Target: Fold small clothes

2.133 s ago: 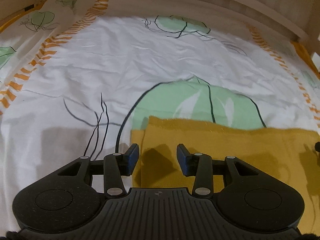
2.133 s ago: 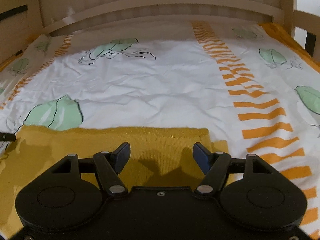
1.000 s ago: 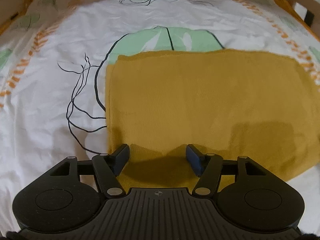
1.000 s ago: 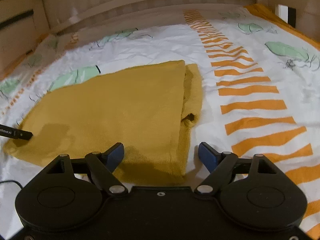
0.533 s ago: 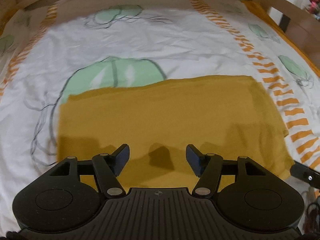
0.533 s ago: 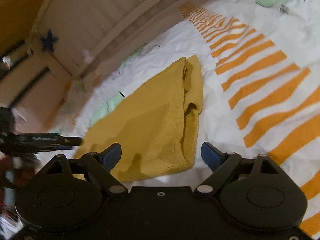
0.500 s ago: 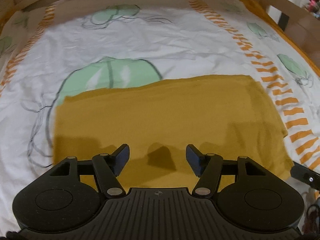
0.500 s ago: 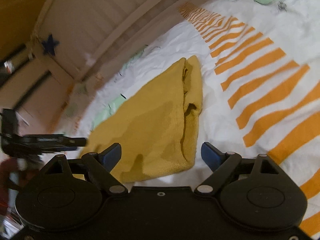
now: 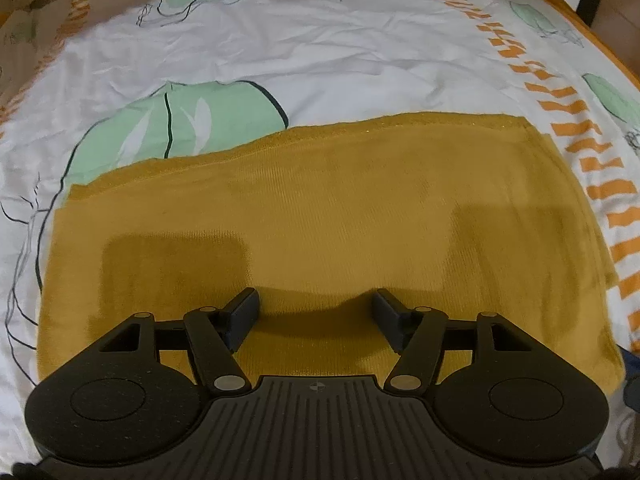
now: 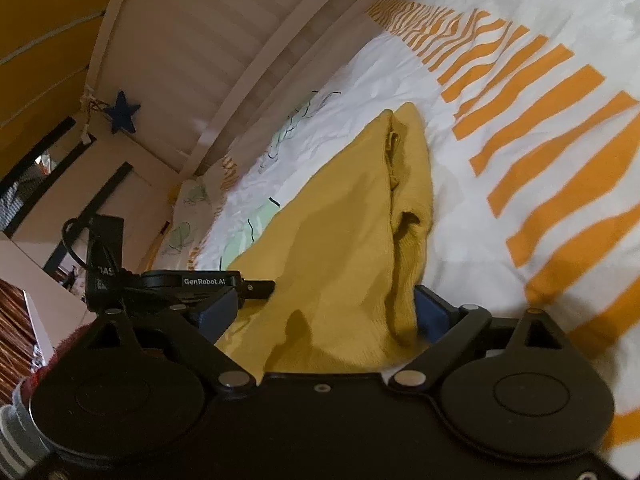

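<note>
A mustard-yellow garment lies folded flat on the bed, a wide rectangle. My left gripper hovers over the middle of its near edge. Its jaws are opening and nothing is pinched between them; the cloth lies beneath. In the right wrist view the garment runs away from me, its right end doubled over in a loose fold. My right gripper, rolled to one side, straddles that near corner. Its jaws are opening wide, the cloth lies between the fingers, and the pads do not press on it. The left gripper shows at the garment's left.
The white bedsheet has green leaf prints and orange stripes. A pale slatted bed rail curves round the far side, with a blue star beside it. A striped sleeve shows at the lower left.
The left gripper slid right along the garment's near edge toward its middle. The right gripper rolled, sank to the garment's right corner and spread its jaws around it.
</note>
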Motion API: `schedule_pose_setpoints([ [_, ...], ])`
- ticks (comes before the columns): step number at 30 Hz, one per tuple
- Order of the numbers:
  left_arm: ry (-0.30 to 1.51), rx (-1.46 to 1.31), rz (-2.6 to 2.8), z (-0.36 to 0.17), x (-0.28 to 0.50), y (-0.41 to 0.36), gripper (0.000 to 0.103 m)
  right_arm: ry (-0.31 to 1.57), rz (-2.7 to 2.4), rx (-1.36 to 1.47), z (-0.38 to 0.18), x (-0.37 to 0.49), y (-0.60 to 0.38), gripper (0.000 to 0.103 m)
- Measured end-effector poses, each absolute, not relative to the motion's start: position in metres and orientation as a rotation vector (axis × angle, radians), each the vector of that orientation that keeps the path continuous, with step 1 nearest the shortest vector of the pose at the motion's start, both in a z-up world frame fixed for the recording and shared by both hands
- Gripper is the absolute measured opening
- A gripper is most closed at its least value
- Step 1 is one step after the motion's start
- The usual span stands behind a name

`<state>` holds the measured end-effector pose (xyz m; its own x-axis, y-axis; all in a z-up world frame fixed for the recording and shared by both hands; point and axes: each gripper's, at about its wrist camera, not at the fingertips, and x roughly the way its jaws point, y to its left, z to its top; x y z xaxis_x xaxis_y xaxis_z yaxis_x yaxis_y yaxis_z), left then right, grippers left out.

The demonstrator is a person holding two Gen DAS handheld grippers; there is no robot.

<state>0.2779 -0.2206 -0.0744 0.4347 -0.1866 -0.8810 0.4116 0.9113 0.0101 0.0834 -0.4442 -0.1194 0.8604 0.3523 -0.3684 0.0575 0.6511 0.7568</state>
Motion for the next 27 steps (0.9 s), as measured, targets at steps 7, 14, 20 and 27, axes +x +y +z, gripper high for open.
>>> schedule_pose_setpoints([
  [7,1.055,0.214,-0.387,-0.076,0.279,-0.218,0.066,0.511,0.175,0.862,-0.121,0.099,-0.448,0.094],
  [14,1.054,0.252,-0.389,-0.068,0.278,-0.225,0.063,0.485,0.192,0.841,-0.122,0.100,-0.447,0.080],
  [20,1.032,0.230,-0.477,-0.042,0.274,-0.241,0.061,0.500,0.130,0.930,-0.135,0.097,-0.458,0.026],
  [27,1.000,0.210,-0.605,-0.008,0.270,-0.288,0.061,0.531,0.084,0.571,-0.102,0.099,-0.418,0.026],
])
